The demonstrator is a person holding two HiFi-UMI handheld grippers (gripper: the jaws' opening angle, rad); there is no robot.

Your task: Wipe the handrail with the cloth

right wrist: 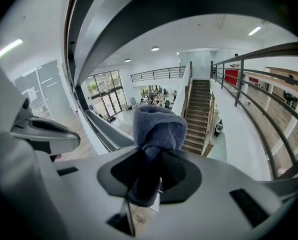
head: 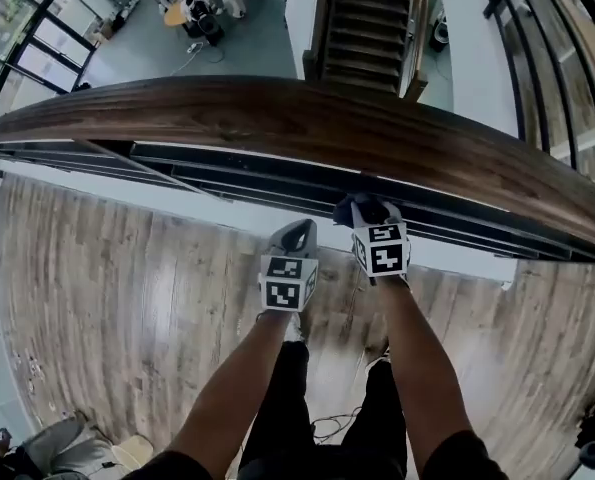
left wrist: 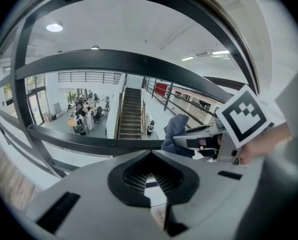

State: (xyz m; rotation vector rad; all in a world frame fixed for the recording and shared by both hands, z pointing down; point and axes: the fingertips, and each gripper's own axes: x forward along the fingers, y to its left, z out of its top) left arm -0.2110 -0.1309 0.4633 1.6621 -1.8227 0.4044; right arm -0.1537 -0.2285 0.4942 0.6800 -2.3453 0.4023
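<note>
Fingers of our right gripper (right wrist: pixel 150 170) were clamped on the cloth (right wrist: pixel 159 126), a blue-grey plush wad bulging ahead of the tips. On our left gripper (left wrist: pixel 150 176) the fingers were pressed together with nothing between them, just left of the right pair. Ahead of both ran the curved dark-wood handrail (head: pixel 277 118), its near edge above the cloth; we could not tell whether they touched. Beyond lay open air down to a staircase (right wrist: pixel 199 109). Our cubes bore black-and-white square markers (head: pixel 381 249).
</note>
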